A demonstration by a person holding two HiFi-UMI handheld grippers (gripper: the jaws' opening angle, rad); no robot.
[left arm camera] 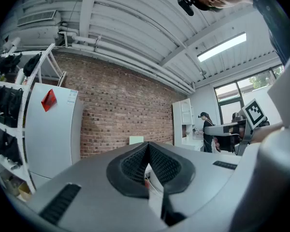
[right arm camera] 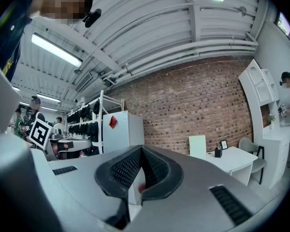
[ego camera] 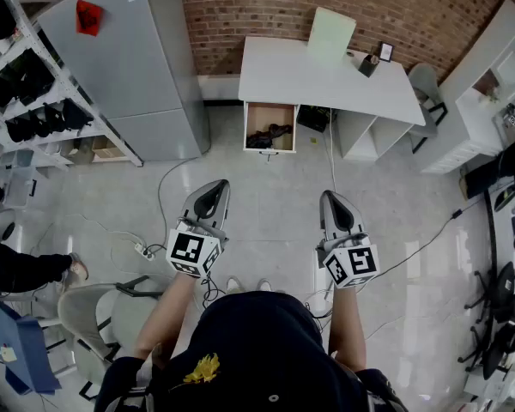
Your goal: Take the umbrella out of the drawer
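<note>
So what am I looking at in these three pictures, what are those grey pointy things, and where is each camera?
There is no robot: a person holds a two-jaw gripper in each hand. The top-down picture comes from a camera on the person's head; it shows the left gripper and the right gripper. The other two pictures come from cameras riding on each gripper, looking along its jaws. Both pairs of jaws are closed on nothing. Ahead stands a white desk with its drawer open; the dark bundle inside is probably the umbrella.
</note>
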